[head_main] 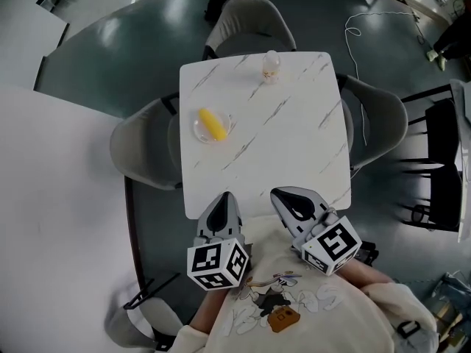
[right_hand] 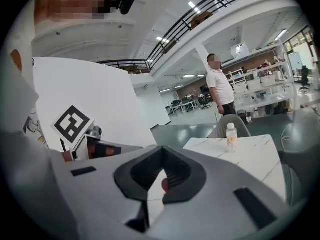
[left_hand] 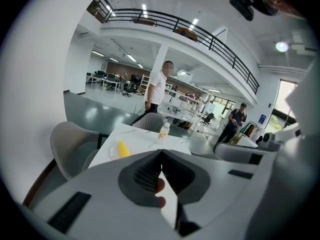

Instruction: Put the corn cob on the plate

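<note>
Since the corn (head_main: 213, 124) already lies on the plate (head_main: 196, 129), the head view suggests the task is done. No further placing seems called for, only keeping clear of the plate. Plate and corn sit near the left edge of the table (head_main: 294, 145), a white marbled square. A bottle (head_main: 271, 67) stands near the far edge, well apart from them. The left gripper (head_main: 224, 197) and right gripper (head_main: 283, 195) hang over the near edge, close to the person's body and far from the plate. Grey chairs (head_main: 140, 149) ring the table on a dark floor.

From the left gripper view, its jaws meet at the tips with nothing between them. Beyond them lies the corn on its plate, with the bottle farther off. A person (left_hand: 159, 86) stands past the far chair in an open hall under a railed mezzanine.

From the right gripper view, its jaws are likewise pressed together and empty. Table and bottle lie ahead to the right, and the left gripper's marker cube (right_hand: 73, 125) shows at the left.
</note>
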Motion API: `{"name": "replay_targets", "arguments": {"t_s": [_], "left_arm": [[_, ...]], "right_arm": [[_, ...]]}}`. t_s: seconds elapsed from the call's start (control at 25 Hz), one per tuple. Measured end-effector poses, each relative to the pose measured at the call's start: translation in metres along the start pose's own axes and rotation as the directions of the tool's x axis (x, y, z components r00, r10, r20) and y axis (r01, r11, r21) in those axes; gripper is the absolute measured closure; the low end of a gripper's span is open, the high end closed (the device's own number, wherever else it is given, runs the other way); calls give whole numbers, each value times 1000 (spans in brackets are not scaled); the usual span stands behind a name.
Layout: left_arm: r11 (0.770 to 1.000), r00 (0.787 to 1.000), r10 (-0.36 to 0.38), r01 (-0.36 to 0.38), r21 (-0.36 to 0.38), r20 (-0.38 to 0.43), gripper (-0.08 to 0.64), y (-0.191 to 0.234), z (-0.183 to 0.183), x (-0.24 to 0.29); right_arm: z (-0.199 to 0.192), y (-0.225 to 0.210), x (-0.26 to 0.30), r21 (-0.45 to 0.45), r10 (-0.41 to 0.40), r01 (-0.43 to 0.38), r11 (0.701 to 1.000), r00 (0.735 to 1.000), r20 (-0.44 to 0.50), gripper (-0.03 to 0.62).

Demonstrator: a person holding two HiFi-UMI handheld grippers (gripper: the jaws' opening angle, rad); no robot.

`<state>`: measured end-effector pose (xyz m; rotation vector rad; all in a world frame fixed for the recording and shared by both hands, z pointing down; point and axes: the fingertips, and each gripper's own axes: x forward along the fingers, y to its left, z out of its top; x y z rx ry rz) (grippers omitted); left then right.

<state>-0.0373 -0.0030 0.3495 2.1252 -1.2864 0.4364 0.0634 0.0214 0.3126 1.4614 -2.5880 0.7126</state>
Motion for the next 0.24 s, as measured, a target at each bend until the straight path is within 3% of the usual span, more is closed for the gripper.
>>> {"name": "replay_targets", "arguments": {"t_s": [0.24], "left_arm": [[1000,1000,1,-1,3,-4,552,0,-1,-7]], "right_arm": [[-3,4,0,22,2,-1,1000,1000,-13,588]]}}
